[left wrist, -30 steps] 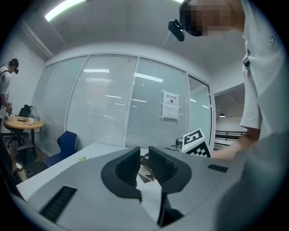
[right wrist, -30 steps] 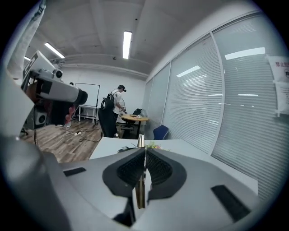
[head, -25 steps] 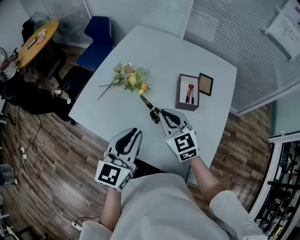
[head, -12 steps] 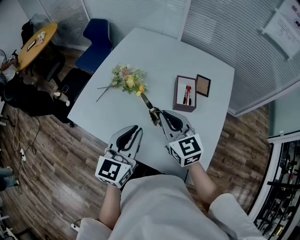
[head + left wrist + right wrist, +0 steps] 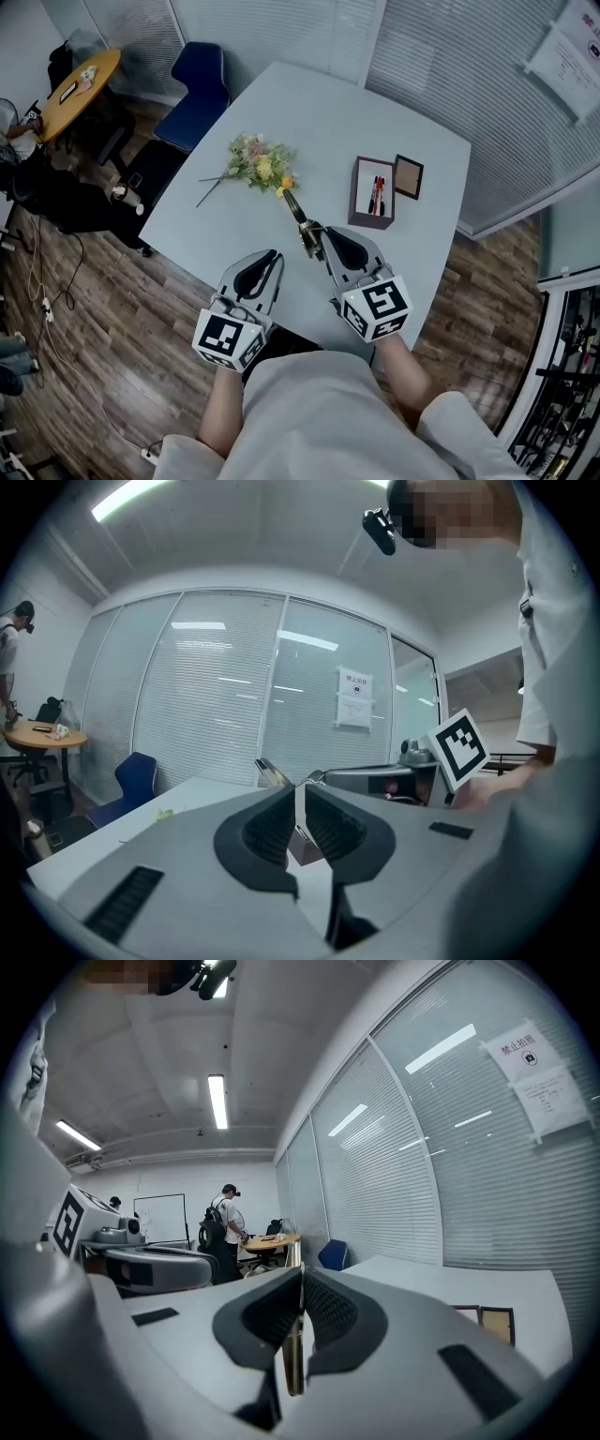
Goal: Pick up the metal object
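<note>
The metal object [image 5: 300, 217] is a slim, dark-handled metal tool. It sticks out from my right gripper [image 5: 319, 231] toward the flowers, a little above the pale table [image 5: 375, 112]. My right gripper is shut on it; in the right gripper view its thin metal edge [image 5: 293, 1354] is pinched between the pads of that gripper [image 5: 300, 1274]. My left gripper [image 5: 270, 257] hovers beside it near the table's front edge, jaws together with nothing in them. The left gripper view shows the left gripper [image 5: 298, 791] shut, with the metal tip [image 5: 270, 772] and the right gripper beyond it.
A small bunch of flowers [image 5: 261, 161] lies just past the tool's tip. A brown box with pens [image 5: 374, 194] and a small framed picture [image 5: 409, 176] stand to the right. A blue chair [image 5: 199, 89] and a round yellow table [image 5: 75, 84] are off to the left.
My right gripper has risen slightly and rolled, carrying the metal object with it; its marker cube shows a different face. The left gripper has stayed where it was.
</note>
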{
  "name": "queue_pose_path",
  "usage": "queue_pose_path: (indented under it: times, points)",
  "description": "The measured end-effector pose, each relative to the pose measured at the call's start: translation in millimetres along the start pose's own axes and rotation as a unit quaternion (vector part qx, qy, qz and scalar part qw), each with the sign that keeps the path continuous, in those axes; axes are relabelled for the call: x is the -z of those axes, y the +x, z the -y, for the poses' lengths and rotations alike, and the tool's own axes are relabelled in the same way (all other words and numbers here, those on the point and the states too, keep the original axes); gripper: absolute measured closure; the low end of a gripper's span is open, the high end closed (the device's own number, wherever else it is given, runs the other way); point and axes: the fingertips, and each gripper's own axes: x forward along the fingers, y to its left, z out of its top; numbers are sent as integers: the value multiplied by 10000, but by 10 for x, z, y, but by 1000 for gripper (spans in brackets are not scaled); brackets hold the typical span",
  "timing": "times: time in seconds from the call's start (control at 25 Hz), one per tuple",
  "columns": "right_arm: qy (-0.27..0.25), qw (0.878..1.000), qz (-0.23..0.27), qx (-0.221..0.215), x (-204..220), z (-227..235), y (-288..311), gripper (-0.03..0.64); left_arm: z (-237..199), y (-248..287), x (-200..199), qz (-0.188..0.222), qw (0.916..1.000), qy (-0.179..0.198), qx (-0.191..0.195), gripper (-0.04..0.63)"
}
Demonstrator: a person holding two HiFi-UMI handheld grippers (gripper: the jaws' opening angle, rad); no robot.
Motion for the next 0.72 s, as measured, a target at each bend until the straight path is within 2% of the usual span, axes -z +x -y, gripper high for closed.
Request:
queue_pose_path:
  times: [0.4,0.72]
  points:
    - [258,9996,113,-73,-25,-78,-39,603,-53,-24,31,-40,10000,-38,-77,558]
    - [271,9995,124,-110,-39,-120,-52,603,-66,-52,15,-41,9999,-58,-106,565]
